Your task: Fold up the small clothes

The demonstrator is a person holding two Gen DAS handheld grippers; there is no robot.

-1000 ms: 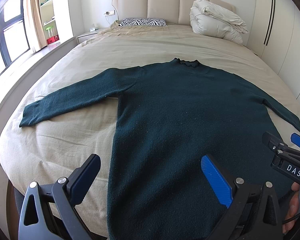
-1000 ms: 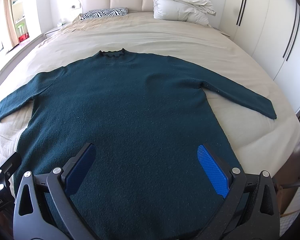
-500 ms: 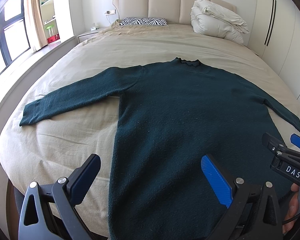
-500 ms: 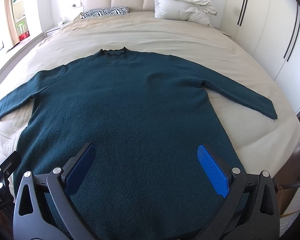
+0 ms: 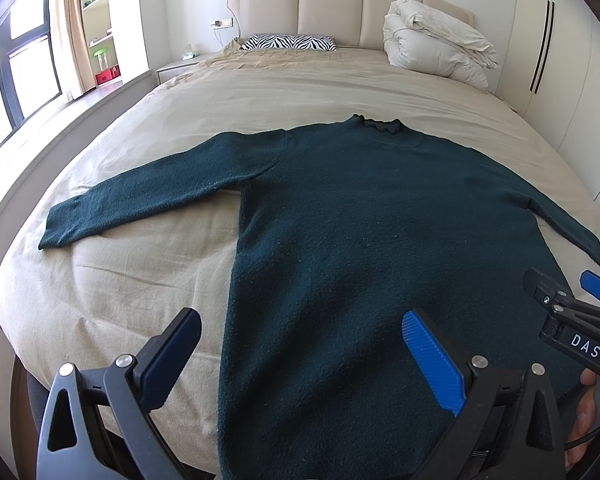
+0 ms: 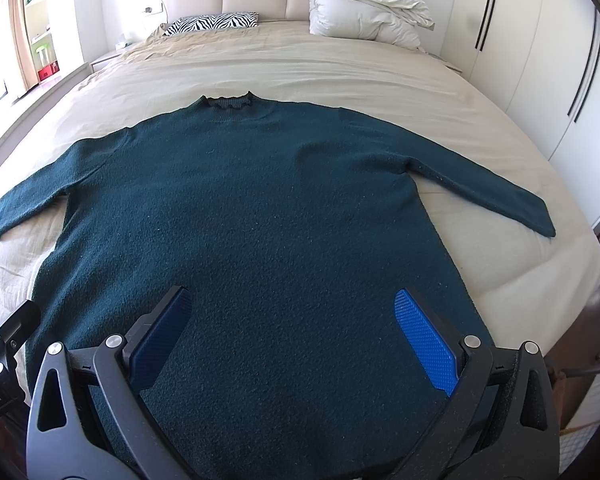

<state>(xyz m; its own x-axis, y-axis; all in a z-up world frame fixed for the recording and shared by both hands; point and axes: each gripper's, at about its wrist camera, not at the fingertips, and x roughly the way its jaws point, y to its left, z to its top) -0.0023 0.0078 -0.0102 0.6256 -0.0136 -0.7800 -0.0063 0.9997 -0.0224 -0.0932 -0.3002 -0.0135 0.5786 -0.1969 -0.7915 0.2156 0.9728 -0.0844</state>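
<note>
A dark green long-sleeved sweater [image 5: 372,216] [image 6: 260,208] lies flat on the bed, collar away from me, both sleeves spread out sideways. My left gripper [image 5: 300,348] hovers open over the sweater's lower left edge, its left finger above bare sheet. My right gripper [image 6: 292,324] is open above the sweater's lower middle, nothing between its blue pads. The right gripper's tip [image 5: 564,292] shows at the right edge of the left wrist view, and part of the left gripper [image 6: 4,344] at the left edge of the right wrist view.
The beige bed sheet [image 5: 140,280] runs to a padded headboard [image 5: 332,8]. A zebra pillow [image 5: 288,42] and a folded white duvet [image 5: 432,48] lie at the head. White wardrobes [image 6: 540,60] stand to the right, a window and shelves [image 5: 60,40] to the left.
</note>
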